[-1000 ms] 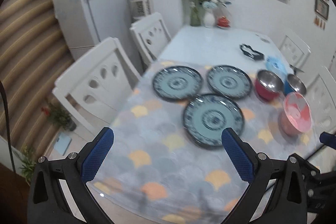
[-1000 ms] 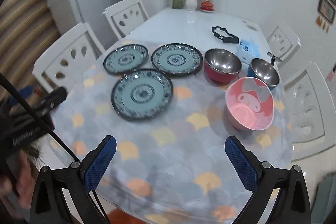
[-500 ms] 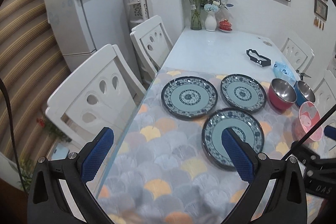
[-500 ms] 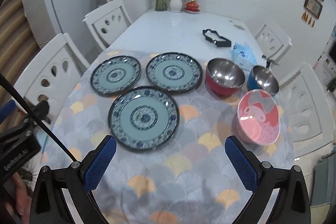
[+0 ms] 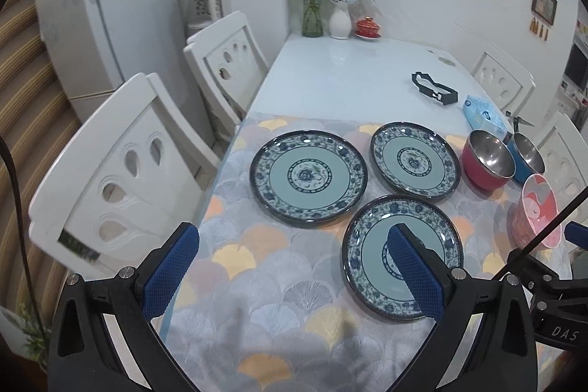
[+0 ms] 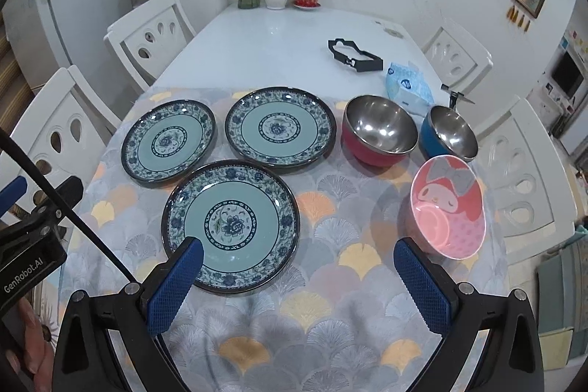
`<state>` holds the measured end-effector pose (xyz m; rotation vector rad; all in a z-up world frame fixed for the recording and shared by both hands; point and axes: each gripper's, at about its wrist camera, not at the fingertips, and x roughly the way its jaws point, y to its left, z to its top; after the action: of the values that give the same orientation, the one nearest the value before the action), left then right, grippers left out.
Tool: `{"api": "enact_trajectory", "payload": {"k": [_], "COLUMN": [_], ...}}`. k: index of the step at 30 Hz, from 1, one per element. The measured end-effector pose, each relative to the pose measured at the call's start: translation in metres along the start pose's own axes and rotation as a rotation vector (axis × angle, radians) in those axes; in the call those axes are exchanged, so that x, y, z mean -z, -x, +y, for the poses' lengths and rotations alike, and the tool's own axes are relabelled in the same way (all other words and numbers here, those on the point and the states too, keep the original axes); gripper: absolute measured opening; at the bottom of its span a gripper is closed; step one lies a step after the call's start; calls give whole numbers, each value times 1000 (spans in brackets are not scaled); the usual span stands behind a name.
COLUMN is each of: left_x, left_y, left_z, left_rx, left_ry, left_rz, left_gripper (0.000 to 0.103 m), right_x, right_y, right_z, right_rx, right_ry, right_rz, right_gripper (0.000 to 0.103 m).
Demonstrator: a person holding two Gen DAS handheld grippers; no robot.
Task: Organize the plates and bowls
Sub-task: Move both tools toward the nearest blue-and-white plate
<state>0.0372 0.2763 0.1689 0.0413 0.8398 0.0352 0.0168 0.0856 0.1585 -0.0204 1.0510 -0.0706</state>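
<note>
Right wrist view: left gripper [image 6: 33,245] reads "GenRobot.AI"

both wrist views look down and forward along the white dining table [image 5: 349,76] from above its near end, the left view set further left (nearer the chairs). both share the three blue-patterned round plates [image 6: 230,226].

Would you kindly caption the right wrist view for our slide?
Open right gripper above three patterned plates and three bowls.

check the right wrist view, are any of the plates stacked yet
No, all three plates lie separately on the tablecloth.
</note>
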Motion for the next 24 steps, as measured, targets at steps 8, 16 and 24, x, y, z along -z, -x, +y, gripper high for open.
{"api": "enact_trajectory", "payload": {"k": [8,16,24], "left_x": [-8,-7,-18], "left_y": [-21,-57,-70], "left_z": [7,15,16], "left_rx": [36,104,126], "left_ry": [-26,-24,-10], "left_rz": [35,104,91], "left_gripper": [103,102,102], "right_x": [-12,-19,-34], "right_y": [-8,-30,-45], "right_z": [-2,-20,-13], "right_rx": [23,23,46], "right_ry": [-42,-125,-121], "right_rz": [-11,9,17], "right_gripper": [103,103,103]}}
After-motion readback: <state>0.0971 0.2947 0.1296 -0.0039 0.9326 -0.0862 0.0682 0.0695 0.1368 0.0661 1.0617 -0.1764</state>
